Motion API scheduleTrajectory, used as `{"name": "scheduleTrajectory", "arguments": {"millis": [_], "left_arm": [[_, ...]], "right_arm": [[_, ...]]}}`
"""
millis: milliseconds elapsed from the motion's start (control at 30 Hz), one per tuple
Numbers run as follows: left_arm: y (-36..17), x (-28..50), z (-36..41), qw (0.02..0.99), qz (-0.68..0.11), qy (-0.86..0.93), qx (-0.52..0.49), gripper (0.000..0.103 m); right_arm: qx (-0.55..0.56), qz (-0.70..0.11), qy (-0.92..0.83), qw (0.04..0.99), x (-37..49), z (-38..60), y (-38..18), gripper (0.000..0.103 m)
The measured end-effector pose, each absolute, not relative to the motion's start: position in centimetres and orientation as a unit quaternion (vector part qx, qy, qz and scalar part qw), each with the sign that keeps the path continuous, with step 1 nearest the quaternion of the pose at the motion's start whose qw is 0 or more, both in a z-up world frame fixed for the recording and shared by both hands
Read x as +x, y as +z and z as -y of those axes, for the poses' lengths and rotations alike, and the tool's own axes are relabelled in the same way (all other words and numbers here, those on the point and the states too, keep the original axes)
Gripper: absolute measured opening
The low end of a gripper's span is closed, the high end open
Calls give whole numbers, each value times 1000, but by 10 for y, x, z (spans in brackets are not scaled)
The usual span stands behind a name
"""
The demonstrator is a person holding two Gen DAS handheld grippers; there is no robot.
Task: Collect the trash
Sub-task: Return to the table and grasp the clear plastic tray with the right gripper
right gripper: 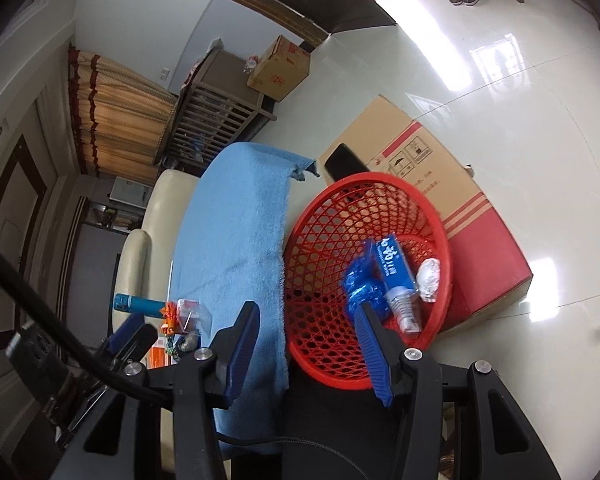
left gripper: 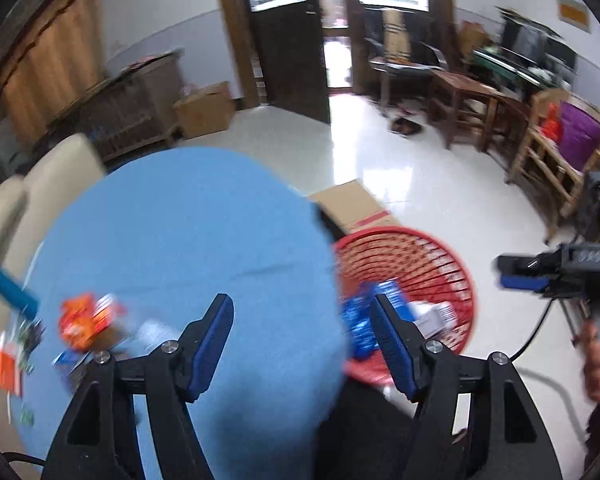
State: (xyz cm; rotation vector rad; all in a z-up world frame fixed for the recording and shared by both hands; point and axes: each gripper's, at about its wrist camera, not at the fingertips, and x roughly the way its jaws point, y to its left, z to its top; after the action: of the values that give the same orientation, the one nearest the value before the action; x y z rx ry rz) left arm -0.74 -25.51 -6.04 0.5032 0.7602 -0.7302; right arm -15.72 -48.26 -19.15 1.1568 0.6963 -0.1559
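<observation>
The red basket (right gripper: pixel 366 280) sits just beside the blue-covered worktop (left gripper: pixel 188 232) edge; both hand-held grippers, left (left gripper: pixel 304 344) and right (right gripper: pixel 306 346), gape empty above that edge.

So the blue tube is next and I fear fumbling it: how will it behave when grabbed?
The blue tube looks round and smooth, so it will probably roll if nudged. It lies at the towel's edge and might drop off. It seems rigid.
</observation>
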Motion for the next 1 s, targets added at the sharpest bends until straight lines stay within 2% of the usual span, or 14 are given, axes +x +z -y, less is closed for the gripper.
{"name": "scheduleTrajectory", "arguments": {"millis": [333,467,733,1000], "left_arm": [[-79,37,51,891,-404,-153,142,72],[-86,52,2,895,-422,-114,92,72],[-103,60,-14,883,-447,-133,51,72],[-95,110,-19,879,-448,-161,15,72]], "right_arm": [[503,-369,-25,781,-101,443,-187,54],[461,-402,10,791,-53,407,-175,54],[372,-437,71,816,52,330,-156,55],[334,-446,92,825,138,288,-161,55]]}}
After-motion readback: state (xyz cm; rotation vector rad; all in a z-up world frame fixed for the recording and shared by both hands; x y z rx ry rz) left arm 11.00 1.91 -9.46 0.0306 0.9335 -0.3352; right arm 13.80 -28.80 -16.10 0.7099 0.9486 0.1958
